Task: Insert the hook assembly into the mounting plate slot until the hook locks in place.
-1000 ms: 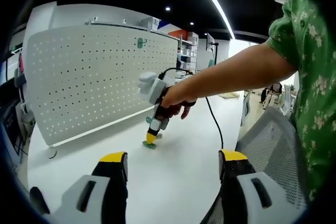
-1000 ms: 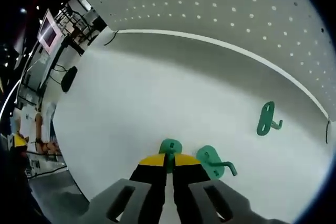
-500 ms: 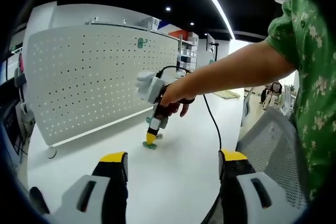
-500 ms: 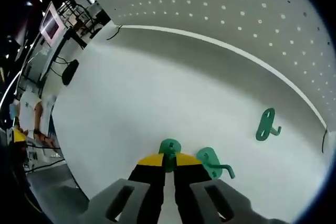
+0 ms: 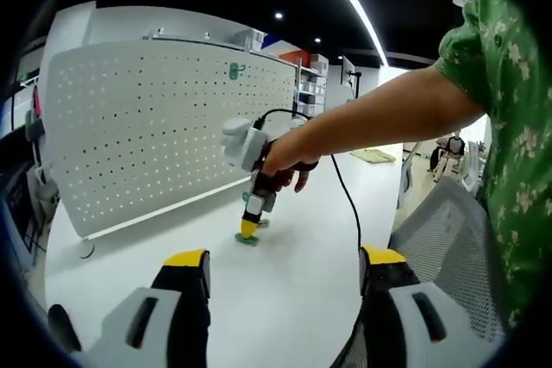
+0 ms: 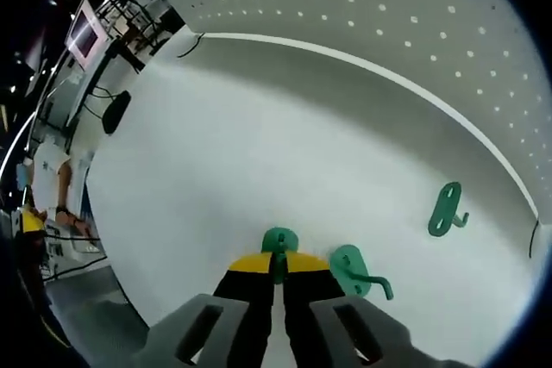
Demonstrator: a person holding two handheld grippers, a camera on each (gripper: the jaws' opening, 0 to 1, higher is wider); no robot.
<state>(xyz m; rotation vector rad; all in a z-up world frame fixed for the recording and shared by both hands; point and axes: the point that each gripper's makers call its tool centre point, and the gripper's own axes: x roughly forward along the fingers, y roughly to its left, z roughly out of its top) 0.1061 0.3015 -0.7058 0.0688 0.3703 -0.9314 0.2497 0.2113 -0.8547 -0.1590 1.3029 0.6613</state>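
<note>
Hook (image 6: 278,246) pinched at the tip of the right tool (image 6: 277,266), down on the white surface (image 6: 216,152).
Closed on the green hook between yellow-tipped jaws, tip touching the surface; second green hook (image 6: 358,271) just beside to the right, third (image 6: 448,209) well apart near the foot of the pegboard (image 6: 414,32). Left tool (image 5: 285,266) held wide apart, gripping nothing, well back from the right tool (image 5: 247,228); another green hook (image 5: 235,70) mounted high on the pegboard (image 5: 164,127).

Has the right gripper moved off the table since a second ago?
No. In the left gripper view the right gripper still has its tips down at the white table before the pegboard, clamped on a green hook.
</note>
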